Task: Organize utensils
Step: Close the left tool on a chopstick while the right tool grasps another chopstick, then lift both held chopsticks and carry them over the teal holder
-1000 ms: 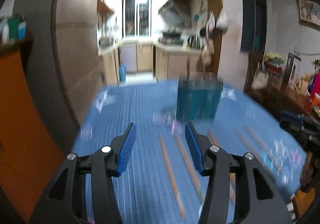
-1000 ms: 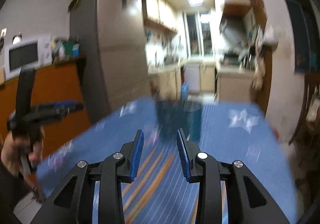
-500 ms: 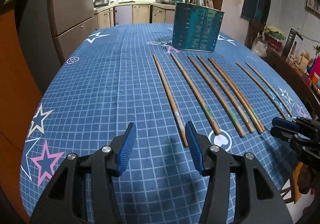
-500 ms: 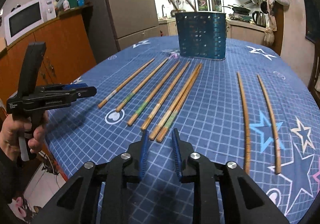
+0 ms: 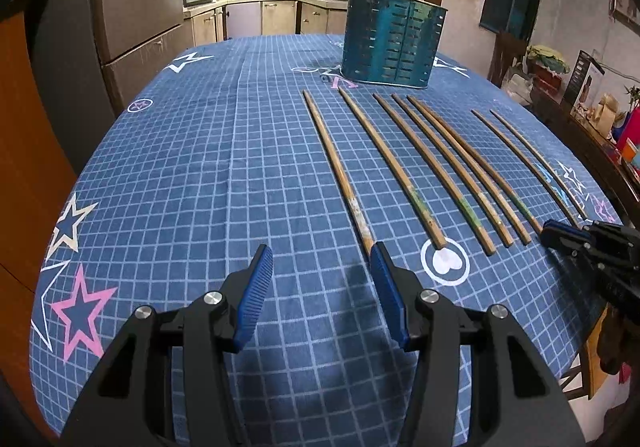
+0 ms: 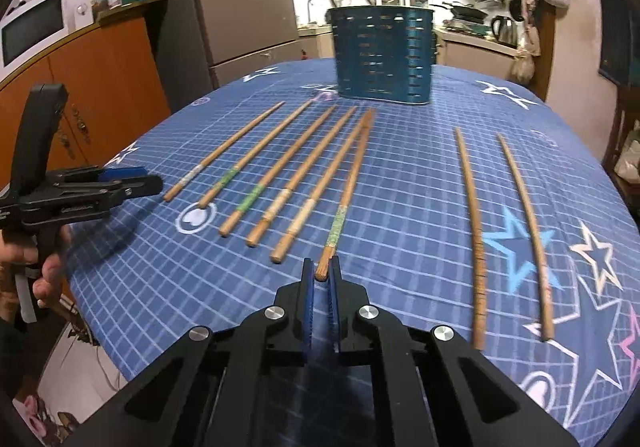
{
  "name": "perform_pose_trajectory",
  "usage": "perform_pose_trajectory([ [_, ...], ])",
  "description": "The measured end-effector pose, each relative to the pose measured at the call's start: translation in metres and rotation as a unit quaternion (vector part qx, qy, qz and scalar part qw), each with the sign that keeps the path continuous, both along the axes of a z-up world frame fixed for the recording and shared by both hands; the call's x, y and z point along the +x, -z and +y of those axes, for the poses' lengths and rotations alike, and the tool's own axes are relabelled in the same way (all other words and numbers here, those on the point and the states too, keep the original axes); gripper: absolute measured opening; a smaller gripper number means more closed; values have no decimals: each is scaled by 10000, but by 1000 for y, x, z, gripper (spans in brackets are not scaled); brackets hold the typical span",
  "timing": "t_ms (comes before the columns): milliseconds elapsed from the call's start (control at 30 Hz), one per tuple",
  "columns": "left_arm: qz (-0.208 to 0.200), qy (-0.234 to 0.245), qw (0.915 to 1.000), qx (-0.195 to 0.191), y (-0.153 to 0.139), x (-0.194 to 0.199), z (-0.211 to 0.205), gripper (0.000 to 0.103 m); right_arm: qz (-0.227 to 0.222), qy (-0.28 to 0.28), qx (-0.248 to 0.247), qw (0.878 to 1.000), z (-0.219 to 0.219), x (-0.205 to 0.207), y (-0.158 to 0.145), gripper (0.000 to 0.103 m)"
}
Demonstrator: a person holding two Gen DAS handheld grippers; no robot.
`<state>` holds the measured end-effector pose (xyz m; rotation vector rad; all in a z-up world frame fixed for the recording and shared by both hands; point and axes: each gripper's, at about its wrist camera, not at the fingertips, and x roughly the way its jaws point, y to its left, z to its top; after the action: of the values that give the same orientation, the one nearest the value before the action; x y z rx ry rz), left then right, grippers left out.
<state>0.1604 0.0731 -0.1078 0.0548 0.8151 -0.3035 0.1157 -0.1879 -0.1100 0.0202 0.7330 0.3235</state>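
From the left wrist, your left gripper [image 5: 320, 259] hovers with jaws apart and empty beside the chopsticks [image 5: 404, 171] lying before the holder [image 5: 394, 43], while from the right wrist your right gripper [image 6: 321, 271] has pinched the green-banded chopstick [image 6: 348, 187] at its thick near end, which looks light, stiff and slick, so a grip further up the shaft would likely steady it.

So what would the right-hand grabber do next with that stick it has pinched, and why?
Probably lift. The right gripper is shut on the near end of one chopstick, whose length lies flat on the tablecloth. The slotted teal holder stands behind the row, so raising the stick clear seems the likely first step.
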Motion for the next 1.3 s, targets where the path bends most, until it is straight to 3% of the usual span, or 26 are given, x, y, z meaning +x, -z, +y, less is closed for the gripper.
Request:
perform_pose_trajectory([
  [400,-67,95,9996,243,7,-13,-34,48,-246,233,61,9994,6,-10,4,11],
  [533,-42,185,9994,301,5,-11,-50,41,-383,442,136,9982,7,-14,7,11],
  [833,-88,-53,9993,348,4,-5,-57,9,-519,555,135,9970,8,-15,8,11],
  [1300,-279,-203,9993,168,6,-25,-49,6,-834,640,153,9943,2,-26,1,8],
])
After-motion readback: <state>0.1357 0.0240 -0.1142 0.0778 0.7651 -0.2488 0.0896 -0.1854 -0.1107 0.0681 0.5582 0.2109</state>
